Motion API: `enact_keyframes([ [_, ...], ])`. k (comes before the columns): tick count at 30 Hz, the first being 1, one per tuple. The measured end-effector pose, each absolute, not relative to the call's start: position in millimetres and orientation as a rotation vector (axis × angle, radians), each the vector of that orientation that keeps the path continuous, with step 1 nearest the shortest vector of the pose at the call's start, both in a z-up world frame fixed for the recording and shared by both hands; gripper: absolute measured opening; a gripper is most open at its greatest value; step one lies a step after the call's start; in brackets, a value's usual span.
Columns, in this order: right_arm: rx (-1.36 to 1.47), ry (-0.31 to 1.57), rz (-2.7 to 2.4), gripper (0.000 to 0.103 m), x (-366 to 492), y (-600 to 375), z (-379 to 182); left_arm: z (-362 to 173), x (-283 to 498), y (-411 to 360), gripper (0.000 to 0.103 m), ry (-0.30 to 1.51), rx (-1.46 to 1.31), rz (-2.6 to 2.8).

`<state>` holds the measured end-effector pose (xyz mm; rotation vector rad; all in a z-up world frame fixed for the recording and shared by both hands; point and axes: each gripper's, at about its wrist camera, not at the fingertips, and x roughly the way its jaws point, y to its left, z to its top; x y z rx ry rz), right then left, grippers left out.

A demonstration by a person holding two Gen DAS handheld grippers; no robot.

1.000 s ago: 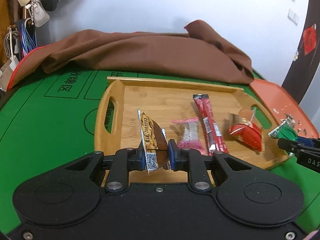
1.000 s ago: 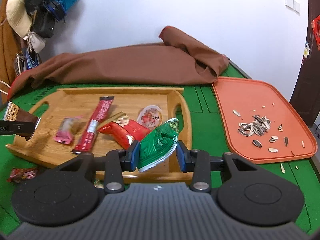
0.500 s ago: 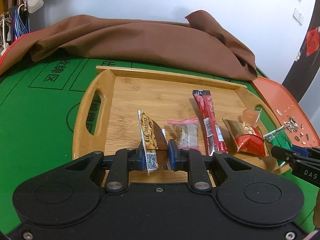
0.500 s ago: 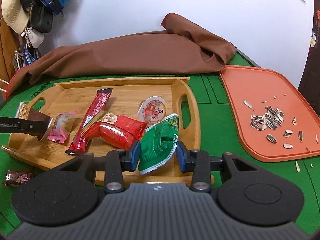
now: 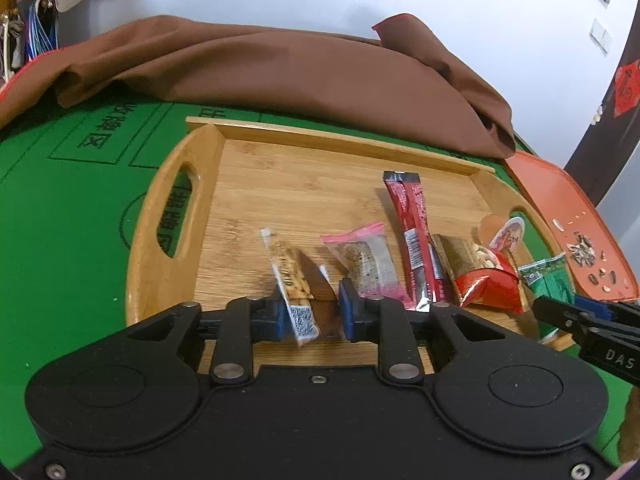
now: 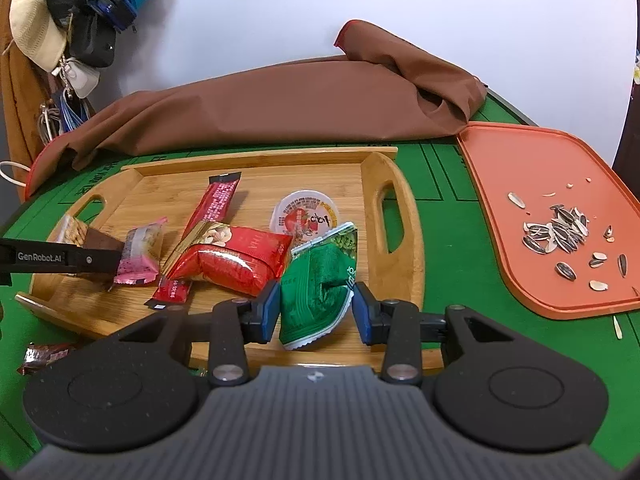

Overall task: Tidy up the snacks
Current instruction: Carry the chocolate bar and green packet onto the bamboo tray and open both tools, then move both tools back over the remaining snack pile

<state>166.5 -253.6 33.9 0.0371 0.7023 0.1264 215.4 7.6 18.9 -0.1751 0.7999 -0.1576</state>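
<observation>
Bamboo tray (image 5: 176,240) sits on the green table (image 5: 60,240), and both tools are low over its near side. The left tool (image 5: 310,316) has just been opening. The nut bar packet (image 5: 296,280) is between the jaws, leaning on the left pad, with a slim gap at the right pad, so it is not gripped. It looks blurred, probably slipping down onto the tray floor.

The right tool (image 6: 314,312) has also just been opening a little. The green packet (image 6: 320,280) stands on end between the jaws and both pads appear to touch its sides, so it is lightly held just inside the tray's near rim.

Risks:
- The nut bar packet is standing on edge, so it may flop sideways onto the pink packet (image 5: 364,264) just beside it, or catch on a pad as the tool pulls back and get dragged over the near rim.
- The green packet is puffy and upright, so once released it may tip onto the red packet (image 6: 240,260) or the jelly cup (image 6: 306,216), or roll off the rim onto the table.
- The tray's right half is already crowded, and the red stick (image 5: 412,224) is partly under the red packet.
- A small dark wrapper (image 6: 44,356) on the table outside the tray could be missed.
</observation>
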Motion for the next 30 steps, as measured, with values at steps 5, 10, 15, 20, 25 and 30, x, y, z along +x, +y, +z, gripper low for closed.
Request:
enact_keyframes([
  [5, 0.033, 0.689, 0.13, 0.046, 163, -253, 37, 20, 210, 9, 0.037, 0.788, -0.157, -0.143],
  [10, 0.034, 0.671, 0.133, 0.061, 158, -253, 42, 25, 201, 8, 0.078, 0.749, -0.129, -0.121],
  [15, 0.025, 0.654, 0.14, 0.069, 151, -251, 46, 33, 188, 7, 0.088, 0.708, -0.095, -0.117],
  [20, 0.009, 0.642, 0.161, 0.078, 142, -246, 49, 39, 171, 7, 0.098, 0.683, -0.085, -0.131],
  [25, -0.004, 0.633, 0.178, 0.087, 132, -244, 51, 41, 151, 5, 0.102, 0.65, -0.045, -0.125],
  [30, -0.027, 0.631, 0.197, 0.091, 121, -239, 50, 37, 134, 9, 0.102, 0.654, -0.036, -0.128],
])
